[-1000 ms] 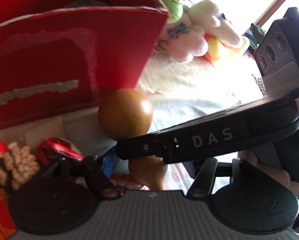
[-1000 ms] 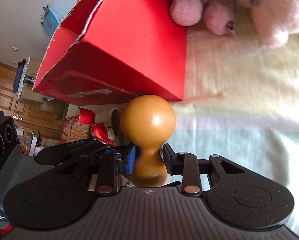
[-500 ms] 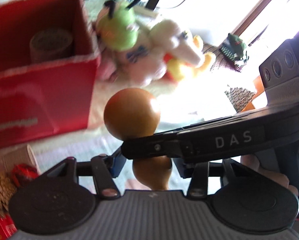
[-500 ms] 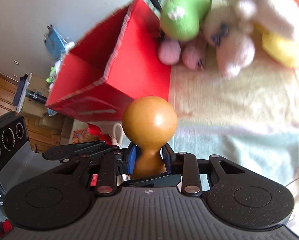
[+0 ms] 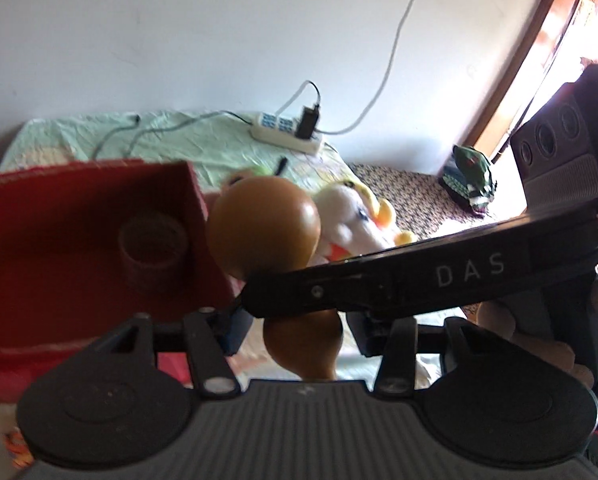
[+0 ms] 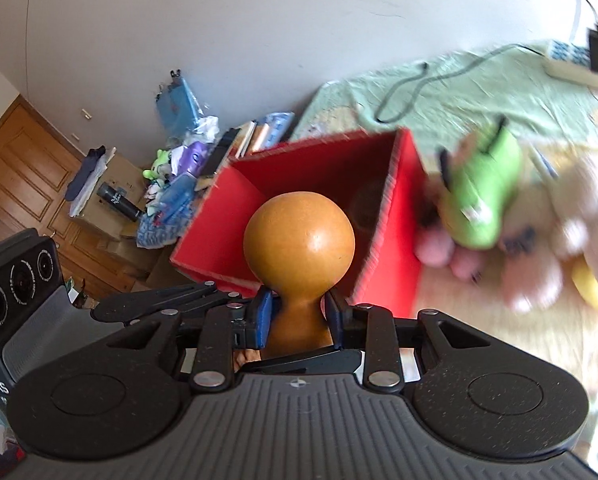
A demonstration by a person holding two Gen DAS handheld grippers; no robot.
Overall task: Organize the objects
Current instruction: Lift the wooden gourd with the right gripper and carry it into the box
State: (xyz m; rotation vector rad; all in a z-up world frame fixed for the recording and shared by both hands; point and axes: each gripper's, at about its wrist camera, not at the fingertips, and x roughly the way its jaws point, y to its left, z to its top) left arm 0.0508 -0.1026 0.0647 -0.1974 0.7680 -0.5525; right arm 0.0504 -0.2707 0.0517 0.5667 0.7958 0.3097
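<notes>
My right gripper [image 6: 298, 316] clamped on the neck of a brown gourd [image 6: 299, 240], my left gripper [image 5: 295, 330] spread wide either side of it, gourd held above the open red box [image 6: 399, 240], plush toys [image 6: 483, 200] beside the box

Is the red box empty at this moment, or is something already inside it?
Not empty. The open-topped red box holds a roll of tape on its floor; the gourd is outside, clamped in the right gripper.
</notes>
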